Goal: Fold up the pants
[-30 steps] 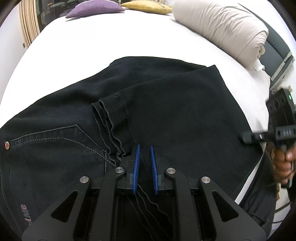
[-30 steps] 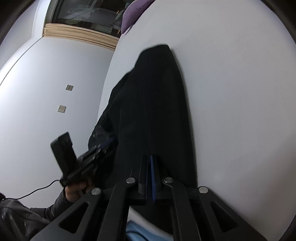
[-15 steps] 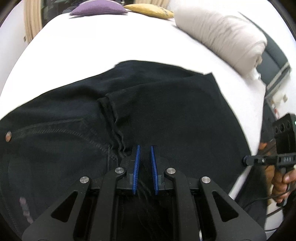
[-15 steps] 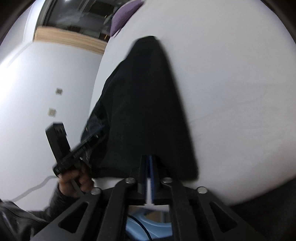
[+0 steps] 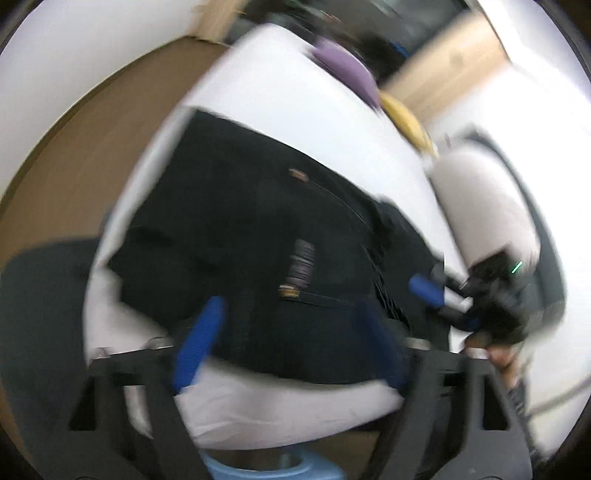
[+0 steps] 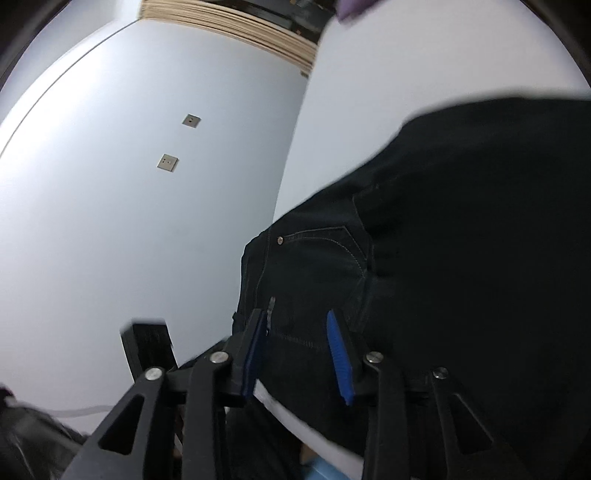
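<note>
Surface: white bed sheet (image 5: 295, 410), smooth with faint creases at the near edge. Brown floor (image 5: 85, 147) curves past the far side of the bed in my left view; my right view shows a pale wall (image 6: 129, 203) with 2 square outlet plates (image 6: 167, 163) and a strip of light wood trim (image 6: 236, 26).

Black denim pants (image 5: 258, 236) lie folded on the sheet near the bed edge. Matte weave, pale topstitching along a curved pocket seam (image 6: 347, 243), 1 metal rivet (image 6: 280, 240). Left view is heavily motion-blurred; fine detail unreadable.

My left gripper (image 5: 288, 339) is spread wide, blue pads well apart, grasping nothing; pants lie beyond and between the fingers. My right gripper (image 6: 299, 350) is also released, blue ribbed pads apart, over the waist end of the pants. Contact with the cloth cannot be judged.

Around: purple cushion (image 5: 347, 70), yellow cushion (image 5: 406, 118), rolled beige duvet (image 5: 484, 206) at the far side. Light blue object (image 5: 273, 469) below the bed edge, partly hidden by my left fingers. Right gripper shows in the left view (image 5: 436, 299), at the pants' right edge.
</note>
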### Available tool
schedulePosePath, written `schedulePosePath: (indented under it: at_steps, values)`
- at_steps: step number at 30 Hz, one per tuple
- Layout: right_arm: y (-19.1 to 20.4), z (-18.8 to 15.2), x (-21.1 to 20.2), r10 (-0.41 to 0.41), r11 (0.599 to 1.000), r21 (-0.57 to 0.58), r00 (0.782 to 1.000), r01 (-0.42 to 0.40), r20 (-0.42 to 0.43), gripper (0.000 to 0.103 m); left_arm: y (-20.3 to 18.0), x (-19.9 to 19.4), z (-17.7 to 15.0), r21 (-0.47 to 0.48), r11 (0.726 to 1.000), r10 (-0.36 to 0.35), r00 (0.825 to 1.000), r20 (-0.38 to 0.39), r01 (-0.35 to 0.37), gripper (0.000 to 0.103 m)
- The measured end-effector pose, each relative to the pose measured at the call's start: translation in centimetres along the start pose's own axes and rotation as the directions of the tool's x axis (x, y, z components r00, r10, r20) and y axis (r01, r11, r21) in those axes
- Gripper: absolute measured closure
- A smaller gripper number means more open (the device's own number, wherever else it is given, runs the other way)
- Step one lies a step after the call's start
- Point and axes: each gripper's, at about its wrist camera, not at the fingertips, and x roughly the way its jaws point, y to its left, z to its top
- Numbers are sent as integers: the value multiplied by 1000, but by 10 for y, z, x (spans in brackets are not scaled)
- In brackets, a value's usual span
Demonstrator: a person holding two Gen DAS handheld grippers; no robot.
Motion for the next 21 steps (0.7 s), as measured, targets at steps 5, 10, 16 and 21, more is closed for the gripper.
schedulePosePath:
  at_steps: [5, 10, 16, 21]
  values:
    - [-37, 4, -14, -94, 986, 146, 994, 87, 46, 65, 35, -17, 6, -166, 985, -34, 997, 63, 44, 24]
    - [-19, -3, -41, -54, 993, 108, 994, 44, 96, 54, 59, -25, 5, -294, 955, -20, 995, 96, 48, 24]
    - [-10, -3, -21, -31, 994, 107, 997, 22, 77, 54, 91, -17, -4, -430, 900, -52, 997, 51, 69, 24]
    - [-14, -2, -19, -33, 992, 123, 998, 25, 62, 54, 102, -17, -4, -481, 873, -66, 996, 54, 84, 24]
